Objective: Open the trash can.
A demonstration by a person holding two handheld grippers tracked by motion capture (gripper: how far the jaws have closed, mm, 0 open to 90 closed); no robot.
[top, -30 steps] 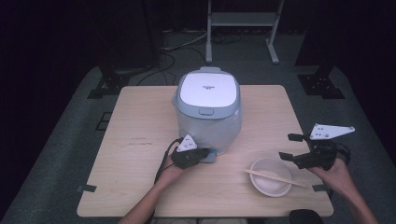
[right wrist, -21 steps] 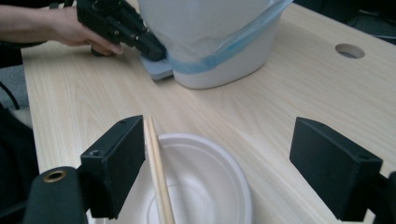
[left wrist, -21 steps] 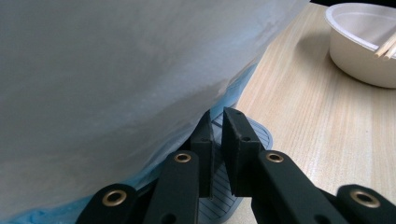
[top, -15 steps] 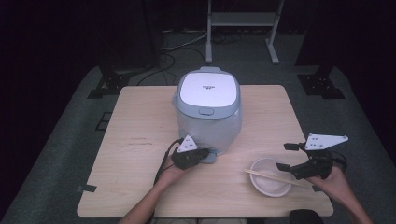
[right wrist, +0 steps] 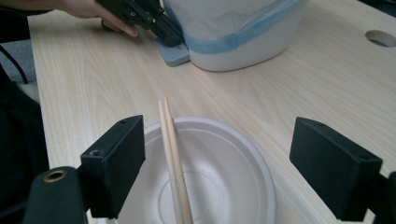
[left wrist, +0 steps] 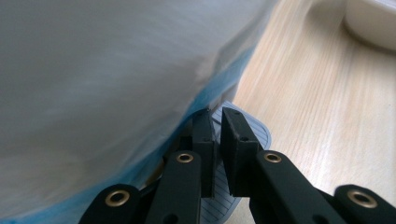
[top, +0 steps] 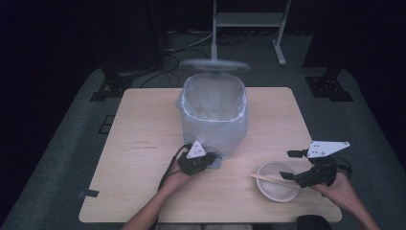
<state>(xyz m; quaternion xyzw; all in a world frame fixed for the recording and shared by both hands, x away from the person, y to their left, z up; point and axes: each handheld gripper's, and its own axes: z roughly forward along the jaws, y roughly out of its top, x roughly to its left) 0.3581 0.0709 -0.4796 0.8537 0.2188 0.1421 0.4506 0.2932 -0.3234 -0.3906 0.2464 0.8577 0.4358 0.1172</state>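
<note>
A pale blue-and-white rice cooker (top: 213, 115) stands mid-table with its lid (top: 214, 64) raised at the back, seen edge-on. My left gripper (top: 209, 159) is shut, its tips (left wrist: 217, 116) against the cooker's lower front (left wrist: 93, 70) just above a grey ribbed pad (left wrist: 254, 135); nothing sits between the jaws. From the right gripper view, the left gripper (right wrist: 159, 25) touches the cooker (right wrist: 243, 32) beside that pad (right wrist: 173, 52). My right gripper (top: 288, 165) is open, its jaws (right wrist: 219, 135) straddling the near rim of a white bowl (right wrist: 219, 177) with chopsticks (right wrist: 173, 158) laid across it.
The light wooden table (top: 143, 124) has bare room on its left half. The bowl (top: 276, 182) sits near the front right edge. A round hole (right wrist: 380, 37) is cut in the tabletop. A metal stand (top: 249, 19) and cables lie on the floor behind.
The cooker's lid has swung up from closed to open. My right gripper has shifted slightly left and down toward the bowl. The left gripper stayed at the cooker's front.
</note>
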